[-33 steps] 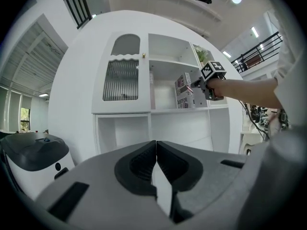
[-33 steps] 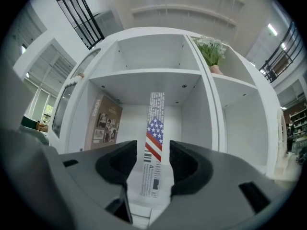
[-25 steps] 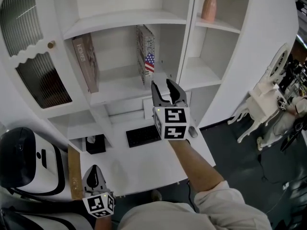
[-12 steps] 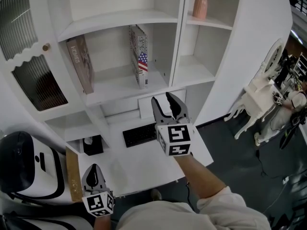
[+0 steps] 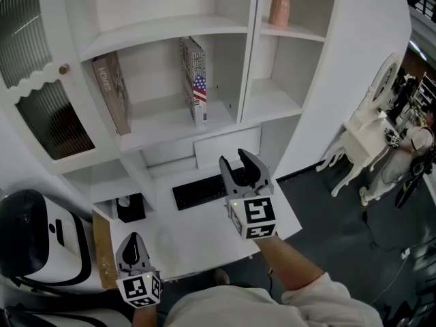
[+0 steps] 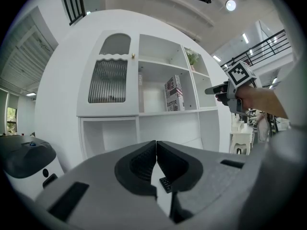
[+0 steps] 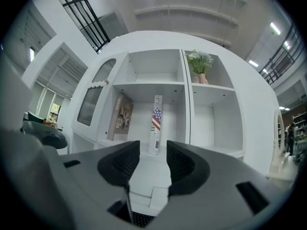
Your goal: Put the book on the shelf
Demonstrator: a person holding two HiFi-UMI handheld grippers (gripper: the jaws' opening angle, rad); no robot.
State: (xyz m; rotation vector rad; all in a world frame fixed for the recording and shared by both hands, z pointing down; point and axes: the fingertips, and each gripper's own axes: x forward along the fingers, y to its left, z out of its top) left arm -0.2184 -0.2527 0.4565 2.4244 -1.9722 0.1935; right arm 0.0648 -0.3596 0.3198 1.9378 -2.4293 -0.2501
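The book with a flag on its spine stands upright on the middle shelf, free of both grippers; the right gripper view shows this book straight ahead. My right gripper hovers over the desk below the shelf, well short of the book. It is open; its jaws have just been closing a little, with nothing between them. My left gripper stays low at the desk's near left corner, shut and holding nothing.
A brown book leans at the shelf's left end. A black keyboard lies on the white desk. A pink vase stands on the upper right shelf. A white-and-black device is at left, a white chair at right.
My right gripper has drawn back from the shelf and sunk toward the desk's front. The left gripper has kept still. The flag book stays in place.
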